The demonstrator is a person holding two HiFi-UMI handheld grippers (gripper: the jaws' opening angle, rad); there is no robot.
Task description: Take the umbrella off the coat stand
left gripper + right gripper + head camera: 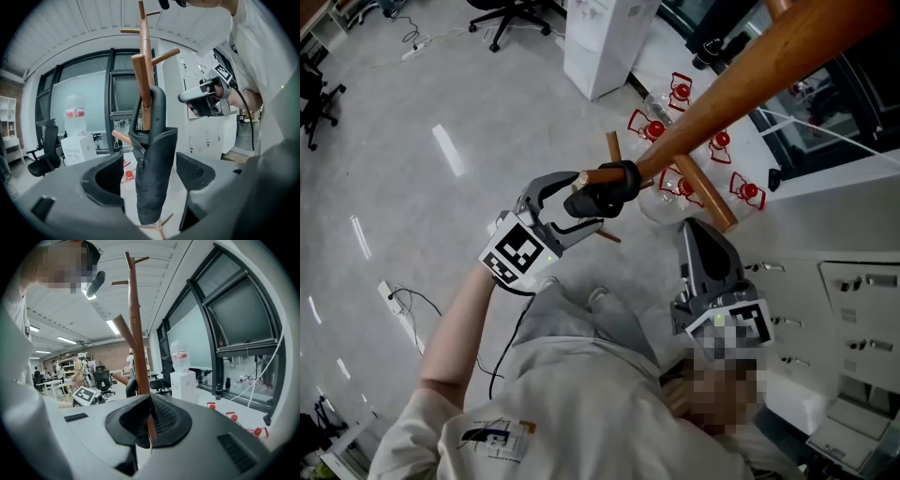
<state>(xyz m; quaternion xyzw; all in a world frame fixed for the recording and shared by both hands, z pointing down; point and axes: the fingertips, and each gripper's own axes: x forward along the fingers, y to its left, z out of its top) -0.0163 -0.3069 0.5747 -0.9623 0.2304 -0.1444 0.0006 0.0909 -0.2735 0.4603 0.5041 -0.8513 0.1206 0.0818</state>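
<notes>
Head view: left gripper [572,204] is level with the black umbrella [609,190]. The umbrella hangs by its handle from a peg of the wooden coat stand [750,75]. Right gripper [698,234] is near the stand, apart from the umbrella.

Left gripper view: left fingers [105,183] released, spread wide. The folded umbrella hangs upright between them, with neither pad pressing on it.

Right gripper view: right fingers [164,420] clenched together with nothing between them. The stand's pole rises beyond them.
</notes>
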